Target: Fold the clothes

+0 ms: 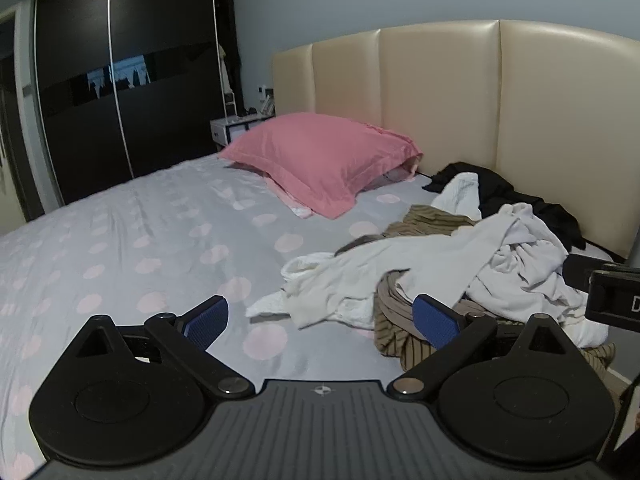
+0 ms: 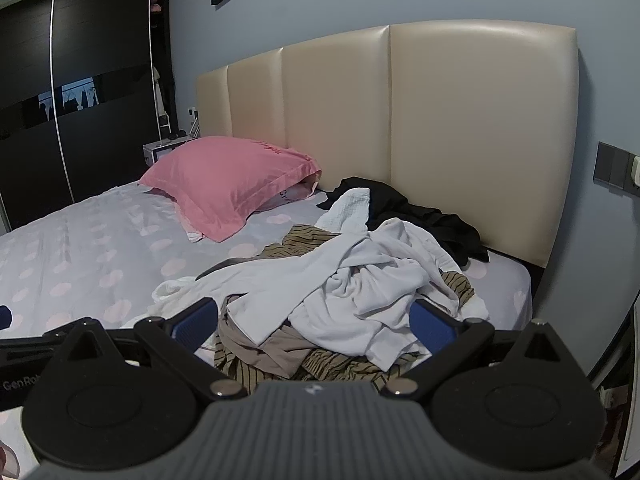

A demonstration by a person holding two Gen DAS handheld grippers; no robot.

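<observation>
A heap of unfolded clothes lies on the bed near the headboard: a white garment [image 1: 460, 260] on top, a brown striped garment [image 1: 400, 332] under it, a black garment [image 1: 508, 192] at the back. The heap also shows in the right wrist view, with the white garment [image 2: 360, 280], the striped one [image 2: 272, 364] and the black one [image 2: 420, 212]. My left gripper [image 1: 322, 320] is open and empty, just in front of the heap's left edge. My right gripper [image 2: 314, 322] is open and empty, right in front of the heap, above its near edge.
The bed [image 1: 140, 240] has a grey sheet with pink dots. A pink pillow [image 1: 320, 160] lies at the head, left of the heap. A beige padded headboard [image 1: 440, 100] stands behind. A dark wardrobe [image 1: 120, 80] and a small nightstand [image 1: 232, 128] are beyond the bed.
</observation>
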